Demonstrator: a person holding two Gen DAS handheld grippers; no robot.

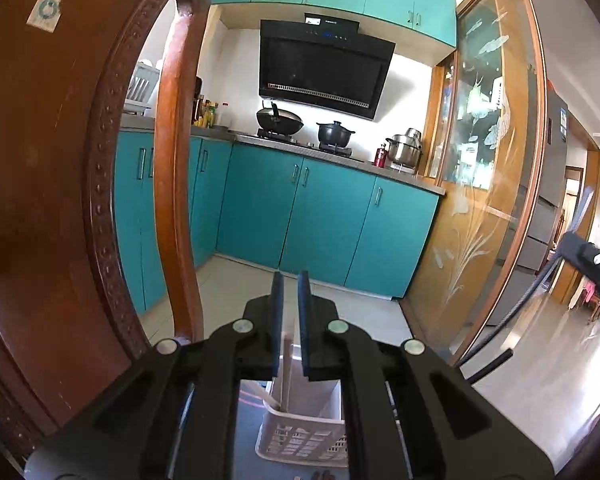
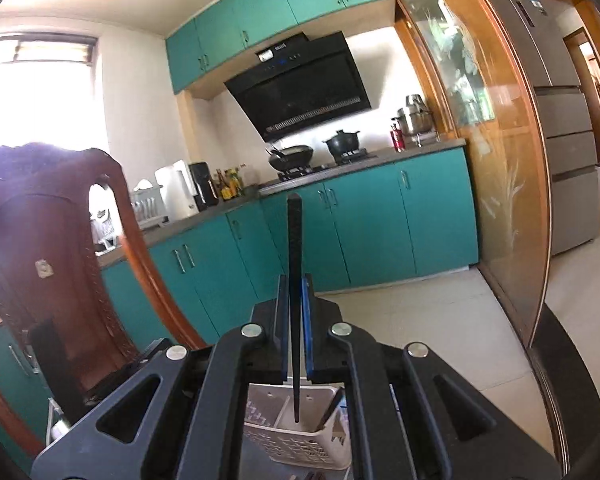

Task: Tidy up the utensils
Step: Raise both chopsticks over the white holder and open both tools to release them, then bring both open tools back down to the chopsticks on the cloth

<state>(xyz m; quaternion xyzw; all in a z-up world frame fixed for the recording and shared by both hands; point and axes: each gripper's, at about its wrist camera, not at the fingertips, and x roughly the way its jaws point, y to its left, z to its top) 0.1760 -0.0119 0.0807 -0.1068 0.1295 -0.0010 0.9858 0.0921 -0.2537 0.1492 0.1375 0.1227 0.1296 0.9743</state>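
In the left wrist view my left gripper (image 1: 291, 282) hangs above a white slotted utensil basket (image 1: 300, 436), its fingers a narrow gap apart with nothing between the tips. A pale wooden chopstick (image 1: 286, 372) stands upright in the basket just below the fingers. In the right wrist view my right gripper (image 2: 295, 280) is shut on a black chopstick (image 2: 294, 248) held upright, its lower end hanging over the white basket (image 2: 300, 440). Another dark utensil (image 2: 332, 404) leans in the basket's right compartment. The right gripper also shows at the far right of the left wrist view (image 1: 592, 264).
A carved brown wooden chair back (image 1: 100, 200) stands close on the left, also in the right wrist view (image 2: 52, 260). Teal kitchen cabinets (image 1: 320, 208) with a stove and pots are behind. A wood-framed glass sliding door (image 1: 492, 160) is on the right.
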